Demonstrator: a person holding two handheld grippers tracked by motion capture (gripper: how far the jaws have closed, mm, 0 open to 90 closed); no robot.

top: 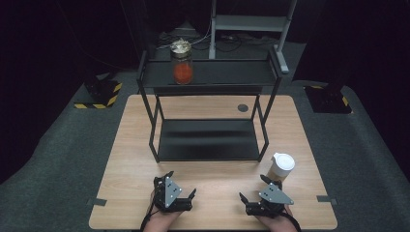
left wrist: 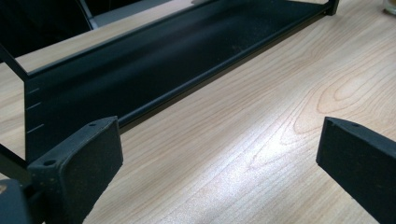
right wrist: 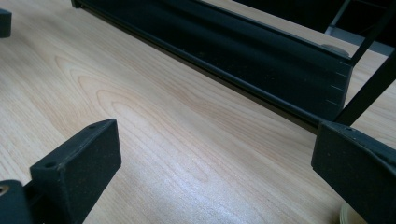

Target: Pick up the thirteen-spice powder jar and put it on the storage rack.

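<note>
A glass jar (top: 183, 66) with orange-red contents and a crinkled gold top stands on the upper tier of a black two-tier rack (top: 212, 72). A paper cup with a white lid (top: 281, 166) stands on the table, right of the rack. My left gripper (top: 180, 183) rests near the table's front edge with its jaws wide apart and nothing between them; the left gripper view (left wrist: 219, 149) shows bare wood in the gap. My right gripper (top: 252, 187) is open too, just in front of the cup, and bare wood shows between its jaws in its own view (right wrist: 210, 154).
The rack's lower tray (left wrist: 140, 70) lies just ahead of both grippers (right wrist: 233, 42). The wooden table (top: 135, 159) has a round grommet (top: 242, 108) at the back. The cup's rim (right wrist: 350, 215) peeks in beside the right jaw. Dark floor, stands and cables surround the table.
</note>
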